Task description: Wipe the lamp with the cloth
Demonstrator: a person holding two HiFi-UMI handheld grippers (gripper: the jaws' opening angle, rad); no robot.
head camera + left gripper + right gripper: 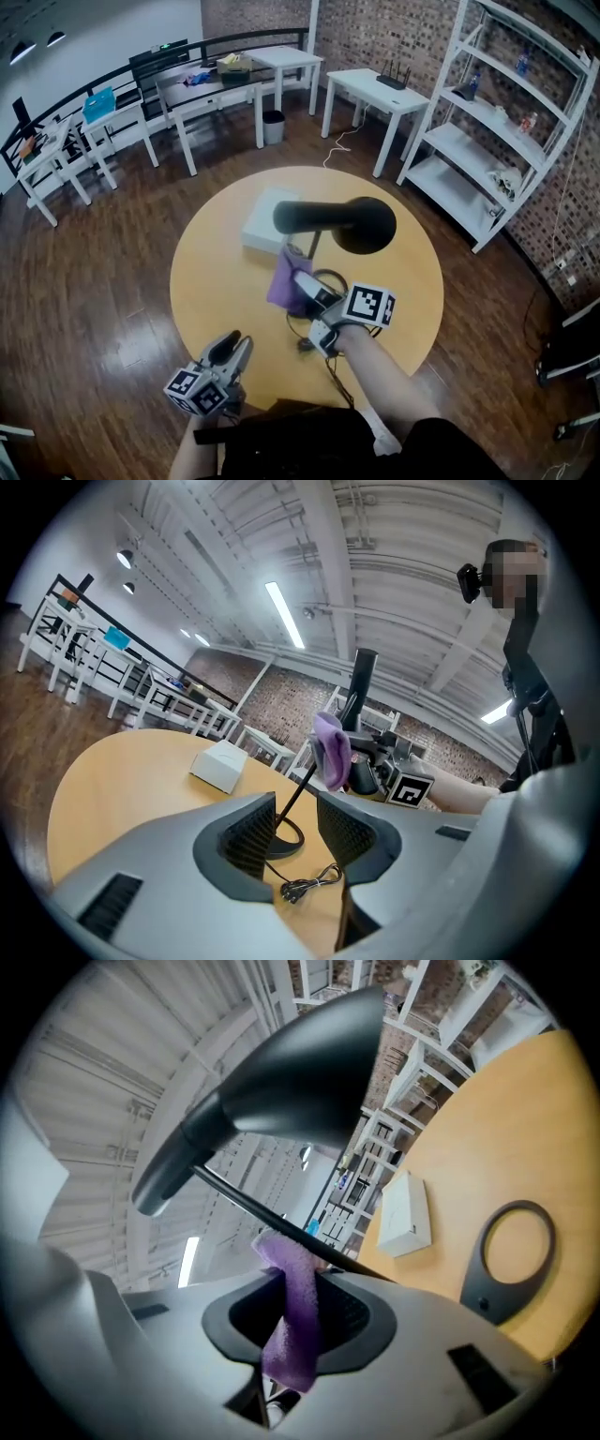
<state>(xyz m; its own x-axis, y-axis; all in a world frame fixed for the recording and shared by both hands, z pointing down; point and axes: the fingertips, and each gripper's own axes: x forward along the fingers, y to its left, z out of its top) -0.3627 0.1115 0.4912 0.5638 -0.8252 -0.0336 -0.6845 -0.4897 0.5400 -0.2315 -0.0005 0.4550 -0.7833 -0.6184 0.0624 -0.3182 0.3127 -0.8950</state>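
Observation:
A black desk lamp (361,225) stands on the round wooden table (216,281), its shade and arm well above the top. In the right gripper view the lamp shade (300,1072) looms overhead, and its ring base (511,1251) lies on the table. My right gripper (302,281) is shut on a purple cloth (286,279). The cloth (295,1307) hangs between the jaws, and its top meets the thin lamp stem (253,1206). My left gripper (234,345) hovers near the table's front edge, shut and holding nothing. From there the cloth (330,747) shows beside the stem.
A white box (267,220) lies on the table behind the lamp. The lamp's cable and plug (305,885) trail across the table near the base. White tables, a bin and a shelf unit (497,122) stand around the room, away from the table.

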